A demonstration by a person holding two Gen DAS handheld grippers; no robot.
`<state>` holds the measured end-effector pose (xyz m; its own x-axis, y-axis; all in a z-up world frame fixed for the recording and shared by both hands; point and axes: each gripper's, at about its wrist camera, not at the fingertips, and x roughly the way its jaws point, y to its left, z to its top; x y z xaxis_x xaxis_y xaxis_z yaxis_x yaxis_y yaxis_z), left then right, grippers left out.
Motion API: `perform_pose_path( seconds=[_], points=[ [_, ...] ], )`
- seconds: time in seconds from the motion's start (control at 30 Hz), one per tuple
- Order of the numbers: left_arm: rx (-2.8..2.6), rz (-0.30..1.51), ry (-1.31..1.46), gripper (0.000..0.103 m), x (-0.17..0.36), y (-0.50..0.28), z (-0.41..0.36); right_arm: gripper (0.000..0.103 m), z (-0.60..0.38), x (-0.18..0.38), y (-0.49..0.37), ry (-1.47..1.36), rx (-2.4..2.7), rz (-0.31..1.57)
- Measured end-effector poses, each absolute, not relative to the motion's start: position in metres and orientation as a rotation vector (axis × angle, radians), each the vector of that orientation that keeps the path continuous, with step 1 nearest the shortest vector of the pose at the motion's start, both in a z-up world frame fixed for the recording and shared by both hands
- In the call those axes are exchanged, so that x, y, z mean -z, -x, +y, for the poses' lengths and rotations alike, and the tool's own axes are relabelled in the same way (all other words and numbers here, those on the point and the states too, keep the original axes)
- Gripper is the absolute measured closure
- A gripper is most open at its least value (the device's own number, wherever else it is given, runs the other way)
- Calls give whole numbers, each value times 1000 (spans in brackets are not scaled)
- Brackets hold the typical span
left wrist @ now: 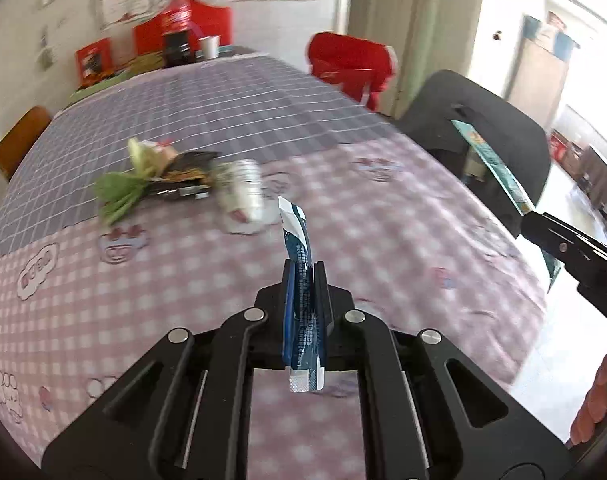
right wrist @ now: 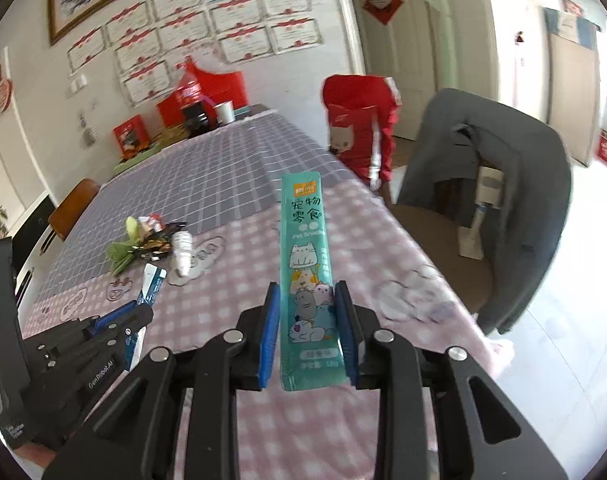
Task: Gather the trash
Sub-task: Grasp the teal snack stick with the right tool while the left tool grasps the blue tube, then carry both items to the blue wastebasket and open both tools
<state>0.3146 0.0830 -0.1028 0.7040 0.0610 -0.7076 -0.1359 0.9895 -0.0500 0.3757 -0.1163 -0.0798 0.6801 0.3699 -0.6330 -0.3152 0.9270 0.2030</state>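
Left gripper [left wrist: 303,280]: clenched on a dark blue sachet [left wrist: 299,264], the packet standing upright between the jaws with its torn top poking above them and its clear tail hanging out below.

Right gripper [right wrist: 307,304]: the teal pet-snack stick pack [right wrist: 305,264] stands upright between the blue pads; the right pad looks pressed to its edge, but a sliver of gap shows on the left (so firmly clamped or only loosely cradled, I cannot tell).

How they handle: both look featherweight, thin, limp film, probably glossy and slippery. My call: pinch across the flat faces near the lower half, where the strip bends least.

Still on the table [left wrist: 383,216]: a small heap well ahead of both grippers, made up of green leaf scraps [left wrist: 119,194], a dark crumpled wrapper [left wrist: 185,180] and a little white bottle [left wrist: 243,190] lying on its side, all touching or just beside one another.

Bottle: likely rigid and rounded, so it may roll; grip across the body.

Leaves: soft, tear-prone; take the bunch by the stems.

Risk: wrappers slipping out if the jaws ease.
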Motion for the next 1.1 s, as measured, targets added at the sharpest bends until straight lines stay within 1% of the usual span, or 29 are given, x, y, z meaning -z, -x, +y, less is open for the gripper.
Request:
perform_pose_path(
  seconds=[0.3,0.63,0.8,1.1],
  points=[
    [83,768,49,94,95,-309,-8,76,-208,86,-343,-158,-209,717],
    [331,759,-17,94,92,-305,-124,76,-322,112,-308,-260,49,742],
    [439,789,-68,94,103,-306,-178,76,-371,137,-292,-322,165,777],
    [562,886,-171,94,145,-320,-261,76,-450,183,-269,-438,345,842]
  ],
)
